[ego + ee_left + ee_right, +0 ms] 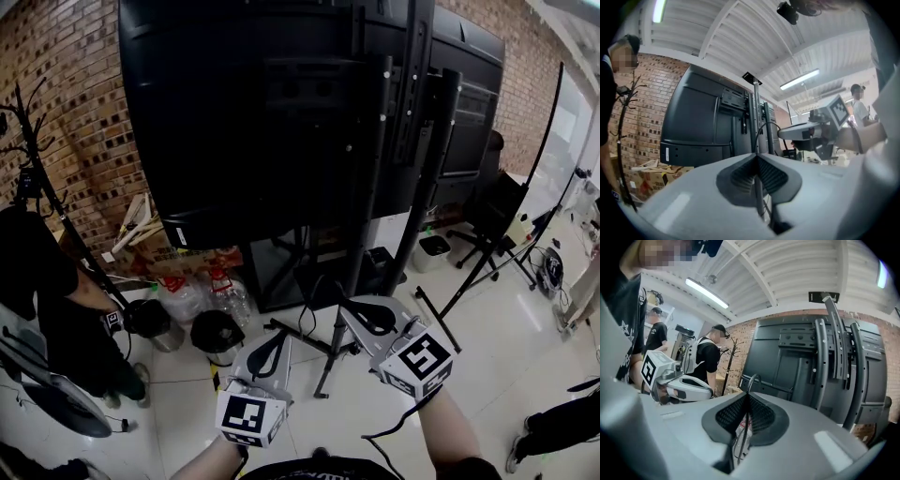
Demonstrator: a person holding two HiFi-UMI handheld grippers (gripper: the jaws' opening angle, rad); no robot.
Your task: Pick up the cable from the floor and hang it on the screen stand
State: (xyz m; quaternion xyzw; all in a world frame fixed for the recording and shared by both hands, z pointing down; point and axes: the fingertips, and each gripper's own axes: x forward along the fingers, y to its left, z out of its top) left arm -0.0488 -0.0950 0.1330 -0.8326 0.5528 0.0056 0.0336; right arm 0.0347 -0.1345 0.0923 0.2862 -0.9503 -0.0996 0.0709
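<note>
A thin black cable (312, 281) loops up between my two grippers, low in the head view. My left gripper (278, 339) is shut on one stretch of it, and the cable (764, 127) arcs up from the pads toward the other gripper. My right gripper (354, 307) is shut on another stretch; a small bend of cable (753, 378) rises past its tips, and more cable (394, 427) trails by my right forearm. The screen stand's black posts (377, 169) carry the large black screen (262, 112) straight ahead, a little beyond both grippers.
The stand's base legs (323, 361) spread on the white tiled floor under the grippers. Black bins (217, 333), plastic bottles (202, 295) and cardboard boxes (150, 246) sit at the left by a coat rack (33, 159) and a person in black (47, 300). More stand legs (487, 262) lie right.
</note>
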